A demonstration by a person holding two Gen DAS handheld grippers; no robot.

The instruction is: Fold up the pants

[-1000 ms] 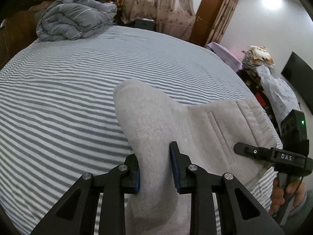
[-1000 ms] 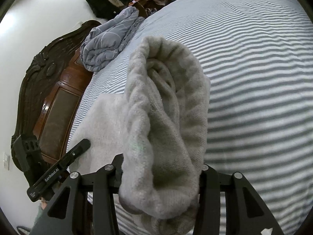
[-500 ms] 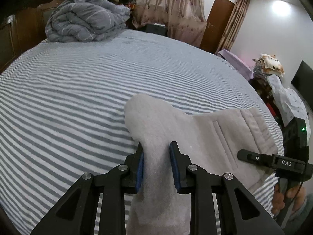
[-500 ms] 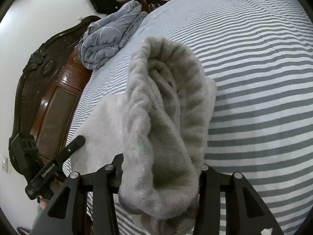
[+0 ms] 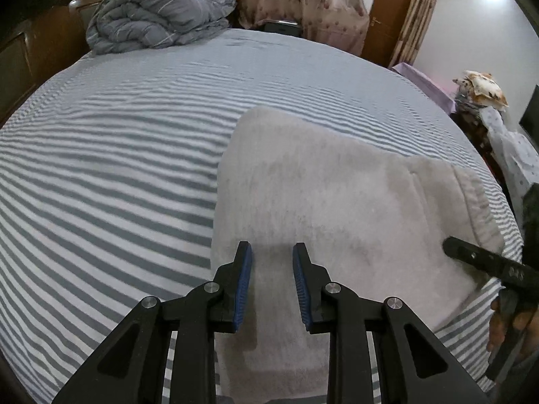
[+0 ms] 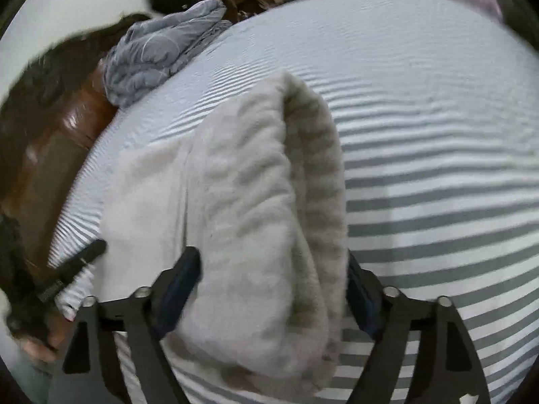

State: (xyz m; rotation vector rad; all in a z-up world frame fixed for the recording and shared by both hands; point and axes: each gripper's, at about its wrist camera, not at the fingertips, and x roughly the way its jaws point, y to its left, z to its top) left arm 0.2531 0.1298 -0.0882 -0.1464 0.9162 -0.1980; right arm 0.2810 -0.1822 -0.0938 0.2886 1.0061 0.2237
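Observation:
Light grey pants (image 5: 330, 202) lie on the striped bed, the leg part folded flat over the waist part. My left gripper (image 5: 272, 262) is open just above the pants' near edge, with nothing between its blue pads (image 5: 244, 282). In the right wrist view the pants (image 6: 256, 208) bulge as a thick fold between the fingers of my right gripper (image 6: 273, 286), which stands wide open around the cloth. The right gripper also shows at the right edge of the left wrist view (image 5: 485, 262).
The bed sheet (image 5: 101, 168) has grey and white stripes. A rolled grey duvet (image 5: 158, 17) sits at the far end by the dark wooden headboard (image 6: 43, 155). A door, curtains and a pile of bedding (image 5: 481, 91) are beyond the bed.
My left gripper has let go of the pants leg, which now lies flat on the waist part. My right gripper has opened wider and the fold has dropped lower onto the bed.

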